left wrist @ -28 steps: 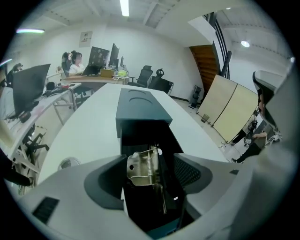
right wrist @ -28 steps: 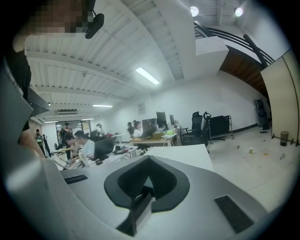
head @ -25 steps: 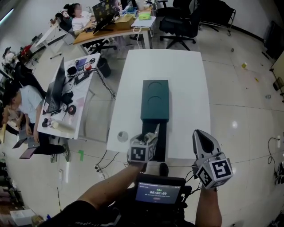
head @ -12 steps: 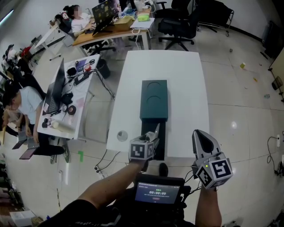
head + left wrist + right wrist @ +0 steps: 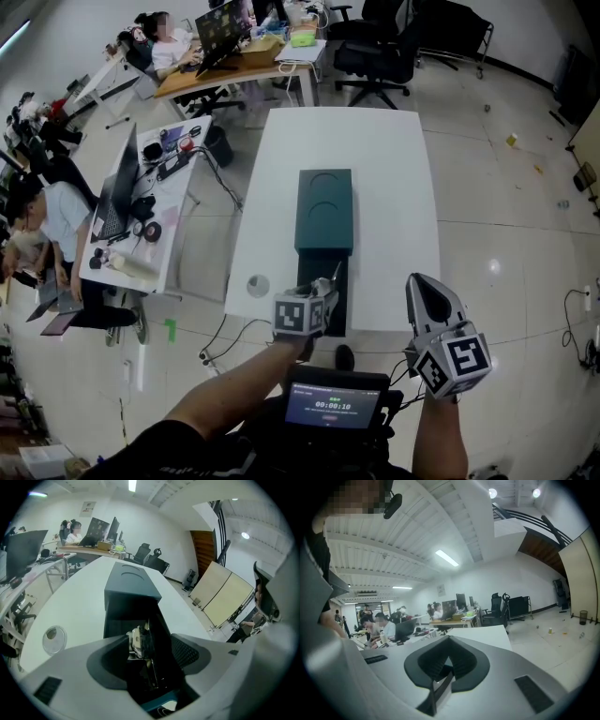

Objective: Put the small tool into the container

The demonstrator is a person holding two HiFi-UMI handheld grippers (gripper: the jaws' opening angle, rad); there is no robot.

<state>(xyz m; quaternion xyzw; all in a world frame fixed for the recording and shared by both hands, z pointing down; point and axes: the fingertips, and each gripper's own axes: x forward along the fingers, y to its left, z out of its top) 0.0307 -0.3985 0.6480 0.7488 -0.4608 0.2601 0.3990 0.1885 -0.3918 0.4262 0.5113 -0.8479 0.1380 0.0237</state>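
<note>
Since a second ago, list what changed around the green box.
The left tongs edged forward over the open black tray and have just been closing slightly, without gripping the small tool between them. The right tongs, green box and table stayed put.

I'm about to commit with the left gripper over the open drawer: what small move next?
Probably draw the left gripper back clear. Its jaws, just closed slightly, stand open, and the small tool between them seems to lie already in the drawer of the container.
</note>
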